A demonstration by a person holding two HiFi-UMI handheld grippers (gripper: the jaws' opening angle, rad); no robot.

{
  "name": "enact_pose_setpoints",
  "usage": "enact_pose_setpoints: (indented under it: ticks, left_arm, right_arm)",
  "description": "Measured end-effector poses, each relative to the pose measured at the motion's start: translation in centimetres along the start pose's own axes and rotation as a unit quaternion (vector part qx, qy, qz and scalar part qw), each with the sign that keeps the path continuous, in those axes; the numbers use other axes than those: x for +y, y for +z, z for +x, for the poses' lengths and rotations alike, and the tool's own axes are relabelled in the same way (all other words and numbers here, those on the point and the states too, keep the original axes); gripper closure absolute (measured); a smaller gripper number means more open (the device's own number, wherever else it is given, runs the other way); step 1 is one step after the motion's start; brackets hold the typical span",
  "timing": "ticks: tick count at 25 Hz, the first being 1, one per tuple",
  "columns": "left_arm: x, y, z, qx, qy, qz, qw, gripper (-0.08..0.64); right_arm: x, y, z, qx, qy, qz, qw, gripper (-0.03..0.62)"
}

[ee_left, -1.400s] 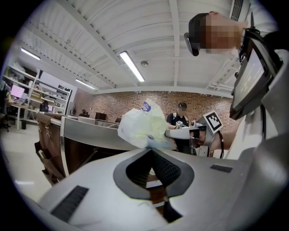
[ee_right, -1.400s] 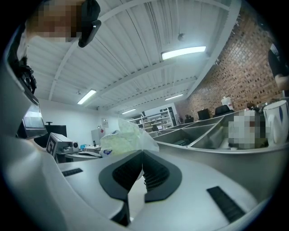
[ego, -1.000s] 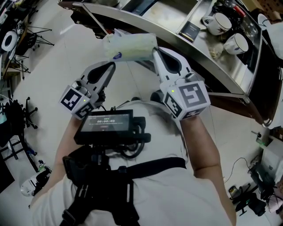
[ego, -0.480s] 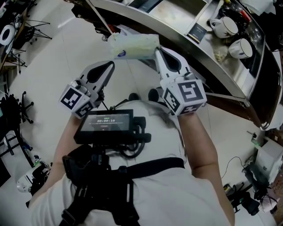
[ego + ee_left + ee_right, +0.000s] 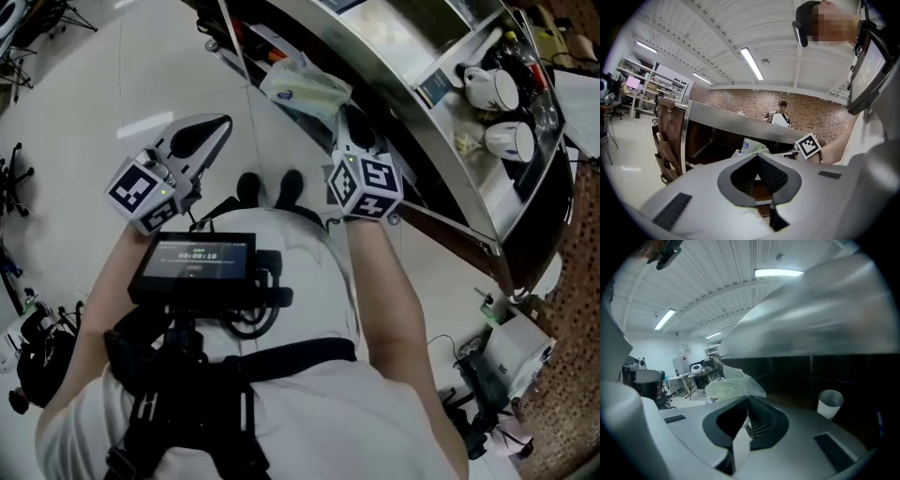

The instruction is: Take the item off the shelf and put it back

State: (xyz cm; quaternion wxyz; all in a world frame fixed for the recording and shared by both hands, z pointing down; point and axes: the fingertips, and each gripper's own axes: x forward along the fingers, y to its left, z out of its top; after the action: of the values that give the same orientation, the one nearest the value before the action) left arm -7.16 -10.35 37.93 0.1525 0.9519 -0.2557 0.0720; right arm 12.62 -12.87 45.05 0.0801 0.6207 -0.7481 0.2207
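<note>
A pale green and white plastic packet (image 5: 305, 89) hangs in front of the steel shelf unit (image 5: 412, 103), below its top edge. My right gripper (image 5: 343, 127) points up at the packet and is shut on its near edge. In the right gripper view a white flap of the packet (image 5: 726, 385) is pinched between the jaws of the right gripper (image 5: 747, 420). My left gripper (image 5: 221, 125) is lower left of the packet, apart from it, its tips together on nothing. From the left gripper (image 5: 757, 158) the packet (image 5: 750, 146) shows ahead, beside the right gripper's marker cube (image 5: 808, 145).
Two white mugs (image 5: 492, 89) (image 5: 511, 141) stand on an upper shelf. A white paper cup (image 5: 829, 403) stands on the dark lower shelf. A brown hanging organiser (image 5: 665, 145) is at the shelf's left end. A person (image 5: 780, 115) stands behind. My shoes (image 5: 267, 187) are on the white floor.
Both grippers have sunk. The right one carried the packet down along the shelf front. The left gripper, close under the packet before, now stands apart from it.
</note>
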Motion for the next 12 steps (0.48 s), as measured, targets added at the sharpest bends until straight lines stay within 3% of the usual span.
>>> enact_pose_setpoints:
  ticks: [4,12]
  left_arm:
    - [0.4,-1.2,0.2,0.017,0.02,-0.021,0.9994,0.561]
    - [0.8,-2.3,0.5,0.03,0.028,-0.023,0.9989,0.561]
  right_arm:
    - [-2.6,-1.2,1.3,0.012,-0.024,-0.008,1.0,0.58]
    - [-5.6,-2.1,4.0,0.021,-0.06,-0.002,0.998,0.58]
